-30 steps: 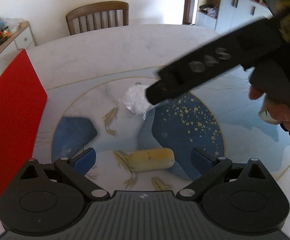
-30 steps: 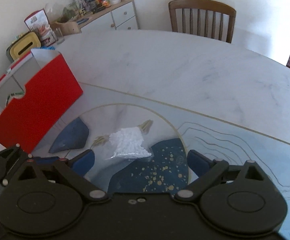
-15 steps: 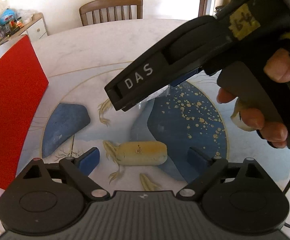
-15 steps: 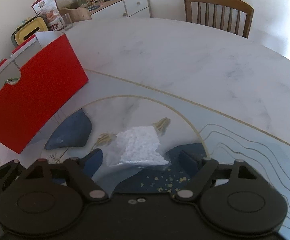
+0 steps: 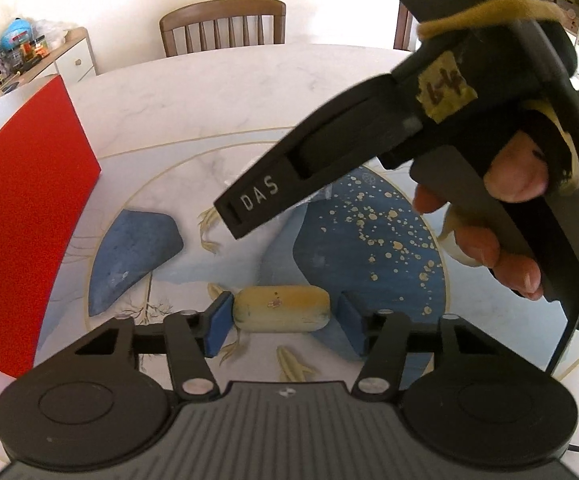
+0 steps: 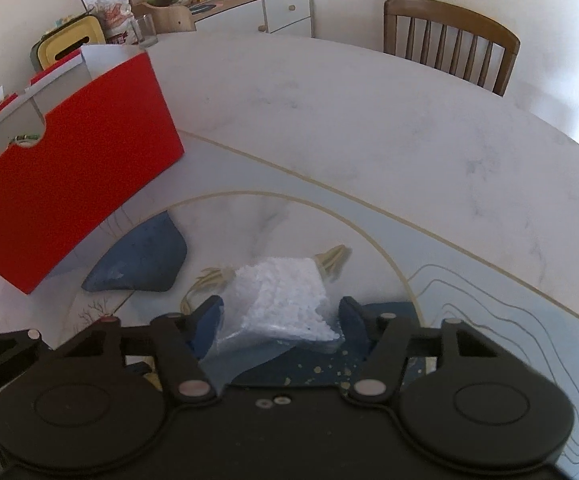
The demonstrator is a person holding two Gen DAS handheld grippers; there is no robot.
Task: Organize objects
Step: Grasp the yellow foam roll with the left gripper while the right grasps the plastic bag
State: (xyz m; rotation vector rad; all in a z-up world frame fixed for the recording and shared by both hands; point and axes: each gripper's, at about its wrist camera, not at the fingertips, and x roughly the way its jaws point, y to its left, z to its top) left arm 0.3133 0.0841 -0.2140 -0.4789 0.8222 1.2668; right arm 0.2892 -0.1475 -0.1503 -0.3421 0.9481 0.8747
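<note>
On marble table [image 6: 369, 128] beside red box [image 6: 69, 152]: left gripper [image 5: 281, 316] closing around yellowish roll [image 5: 281, 309]; right gripper [image 6: 279, 320] closing around clear bag of white grains [image 6: 281, 300]; firm contact unclear.

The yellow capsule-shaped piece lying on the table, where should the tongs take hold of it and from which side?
Grip the yellow capsule end to end from above: it lies flat, crosswise between the left tongs, whose pads have just been closing beside its rounded ends.

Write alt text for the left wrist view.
The left gripper closes around a yellow oblong object lying on the patterned table. The right gripper's black body, held in a hand, crosses above; a red box stands left.
</note>
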